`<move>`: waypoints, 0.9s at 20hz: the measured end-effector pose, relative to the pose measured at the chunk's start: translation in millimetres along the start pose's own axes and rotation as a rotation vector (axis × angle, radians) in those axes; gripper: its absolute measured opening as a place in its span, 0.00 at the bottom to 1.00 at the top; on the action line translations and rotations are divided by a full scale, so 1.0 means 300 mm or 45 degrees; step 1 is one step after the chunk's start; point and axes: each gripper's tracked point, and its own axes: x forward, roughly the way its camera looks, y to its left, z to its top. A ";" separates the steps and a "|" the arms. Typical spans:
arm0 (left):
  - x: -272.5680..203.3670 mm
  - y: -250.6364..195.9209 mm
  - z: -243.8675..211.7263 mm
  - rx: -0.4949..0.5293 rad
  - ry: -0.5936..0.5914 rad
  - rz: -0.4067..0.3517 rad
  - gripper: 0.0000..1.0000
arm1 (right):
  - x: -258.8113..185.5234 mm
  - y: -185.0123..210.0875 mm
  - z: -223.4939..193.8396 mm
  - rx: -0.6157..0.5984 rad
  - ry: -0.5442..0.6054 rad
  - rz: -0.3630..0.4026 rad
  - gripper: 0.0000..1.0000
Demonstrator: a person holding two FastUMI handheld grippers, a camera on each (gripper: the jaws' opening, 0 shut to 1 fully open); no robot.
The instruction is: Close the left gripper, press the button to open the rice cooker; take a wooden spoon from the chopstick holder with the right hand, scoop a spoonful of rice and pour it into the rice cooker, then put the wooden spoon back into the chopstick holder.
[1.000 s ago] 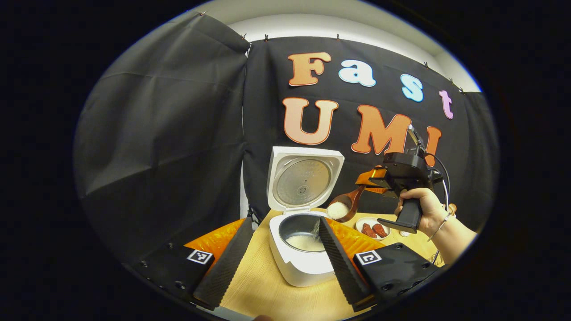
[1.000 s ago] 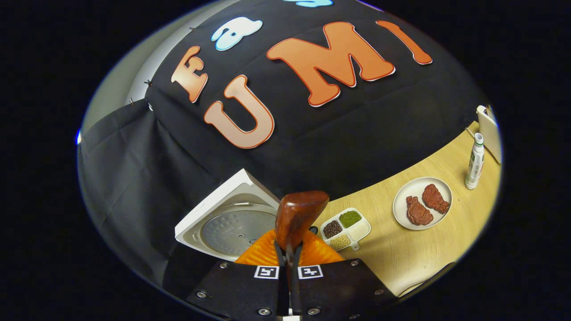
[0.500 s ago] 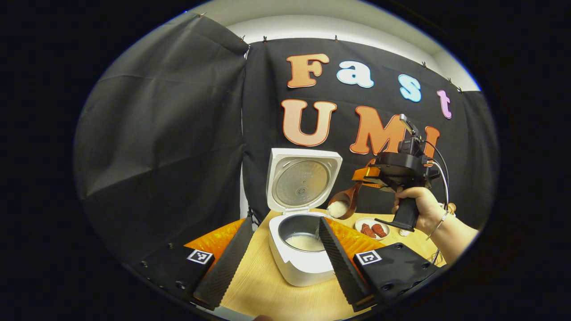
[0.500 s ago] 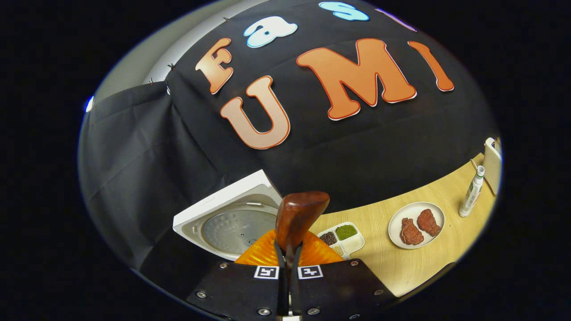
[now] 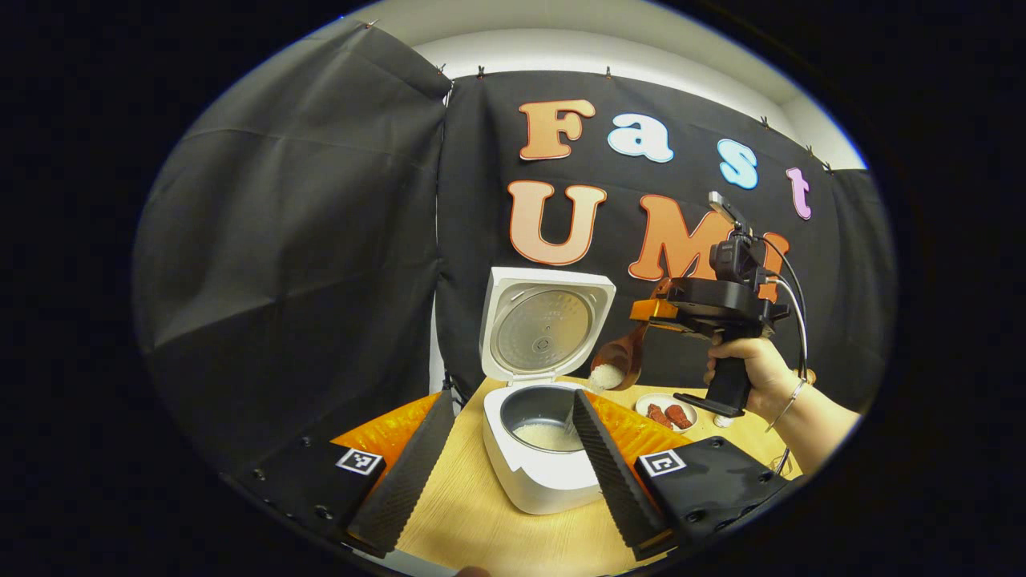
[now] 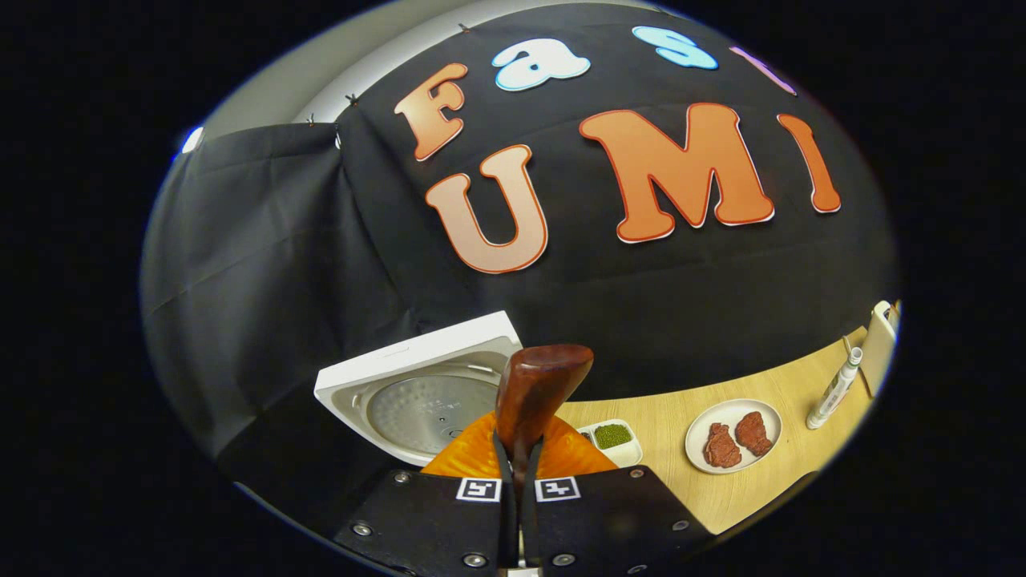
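The right gripper (image 5: 651, 308) is clamping the wooden spoon (image 5: 621, 359), holding its bowl with rice above the open rice cooker (image 5: 539, 449) near the table's (image 5: 481, 529) back edge. The left gripper (image 5: 505, 465) is standing wide apart, holding nothing.

The wooden spoon (image 6: 535, 391) looks glossy and smooth. The rice cooker (image 5: 539, 474) is smooth white plastic with a dull metal inner lid (image 5: 542, 329). The worktop (image 6: 753, 489) shows pale matt wood grain.

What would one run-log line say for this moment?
lid: open | right hand-held gripper: shut on wooden spoon | spoon: tilted above rice cooker | left hand-held gripper: open
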 end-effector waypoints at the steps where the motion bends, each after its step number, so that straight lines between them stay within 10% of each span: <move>1: -0.002 0.001 0.000 0.003 -0.001 0.000 1.00 | -0.002 0.007 0.003 -0.027 -0.010 0.001 0.01; 18: -0.034 0.058 -0.022 -0.001 0.009 0.044 1.00 | -0.025 0.155 0.017 -0.420 -0.083 0.119 0.01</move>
